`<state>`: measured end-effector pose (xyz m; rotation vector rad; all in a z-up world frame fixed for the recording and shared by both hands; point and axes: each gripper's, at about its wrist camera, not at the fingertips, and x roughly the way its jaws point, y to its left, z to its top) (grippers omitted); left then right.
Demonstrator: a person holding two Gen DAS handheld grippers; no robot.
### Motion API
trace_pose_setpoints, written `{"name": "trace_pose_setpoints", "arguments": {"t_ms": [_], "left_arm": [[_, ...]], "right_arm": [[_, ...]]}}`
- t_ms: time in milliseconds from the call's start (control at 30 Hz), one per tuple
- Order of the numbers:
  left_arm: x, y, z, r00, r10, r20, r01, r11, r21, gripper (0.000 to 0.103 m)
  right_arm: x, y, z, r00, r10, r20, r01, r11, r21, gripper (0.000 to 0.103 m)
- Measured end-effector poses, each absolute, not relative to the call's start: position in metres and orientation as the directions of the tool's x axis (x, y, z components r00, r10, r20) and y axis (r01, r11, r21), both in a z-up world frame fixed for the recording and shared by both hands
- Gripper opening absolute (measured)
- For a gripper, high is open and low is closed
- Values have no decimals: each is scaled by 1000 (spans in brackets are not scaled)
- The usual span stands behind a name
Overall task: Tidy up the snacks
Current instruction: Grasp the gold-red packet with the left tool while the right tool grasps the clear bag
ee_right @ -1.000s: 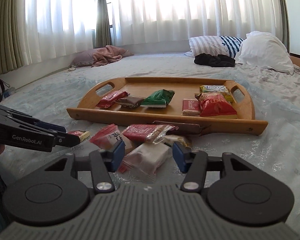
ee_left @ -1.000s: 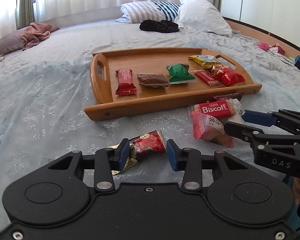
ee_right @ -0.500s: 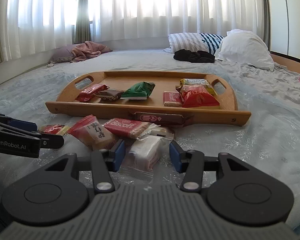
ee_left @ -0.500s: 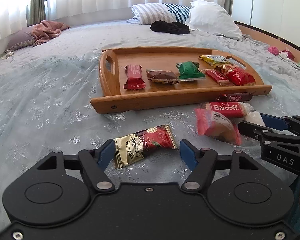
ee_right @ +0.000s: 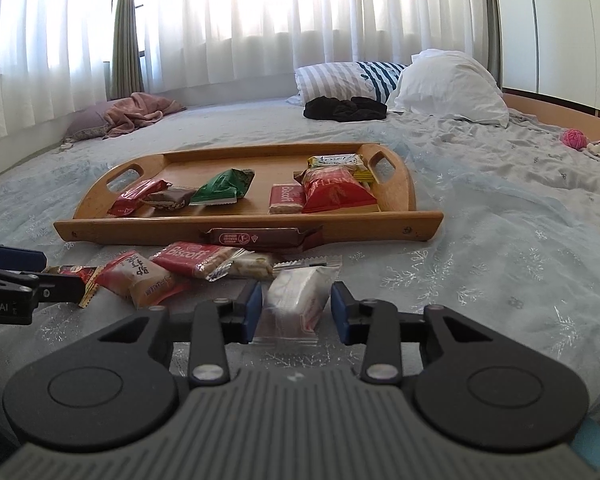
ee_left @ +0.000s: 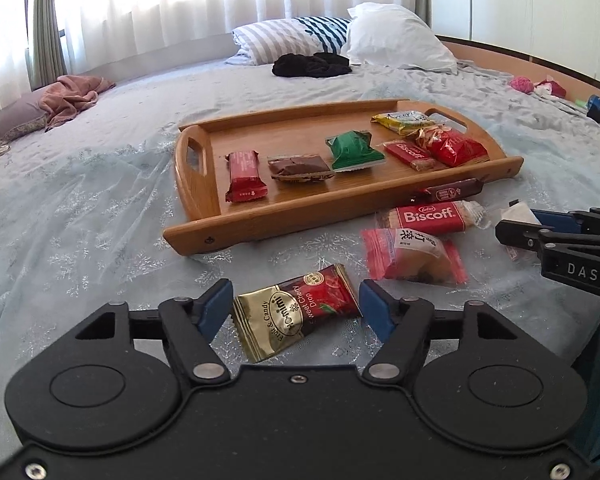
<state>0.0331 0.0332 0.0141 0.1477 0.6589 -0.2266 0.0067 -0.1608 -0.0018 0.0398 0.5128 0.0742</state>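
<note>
A bed covered in a pale blue snowflake-patterned sheet (ee_left: 80, 216) is seen below curtained windows. At the left, the left gripper (ee_left: 296, 310) is held released around a gold-and-red cherry candy packet (ee_left: 296, 316). Beyond, a wooden handled tray (ee_left: 204, 200) carries six snacks. At the right, the right gripper (ee_right: 297, 311) is spread, untouching, around a white clear-wrapped snack (ee_right: 296, 298).

"Biscoff" on red packet (ee_left: 429, 216); "Sweet Cherry Drop" on candy packet (ee_left: 296, 316).
</note>
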Motion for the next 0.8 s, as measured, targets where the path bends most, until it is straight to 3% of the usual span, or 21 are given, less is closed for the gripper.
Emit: {"name": "trace_pose_setpoints", "arguments": {"t_ms": [133,333,467,700,767,800], "left_arm": [[36,30,10,746,-174,-643,261,965,41,61],[19,23,20,704,-250,-664,334,943,-1,62],[16,20,16,716,-217,-663,318,947,33,61],[10,17,14,780,-142,-610,227,972,65,80],[14,16,10,771,-132,-623,223,972,70,76],[16,17,8,753,-150,-641,228,973,40,66]], "right_arm": [[6,-160,-2,869,84,-487,-65,996,57,42],[7,-163,0,876,75,-476,-50,997,66,40],[10,-165,-1,876,73,-478,-43,996,74,40],[6,-165,-2,878,78,-472,-50,996,73,39],[6,-165,-3,878,78,-473,-48,996,74,39],[7,-165,-2,878,78,-472,-49,996,74,39]]}}
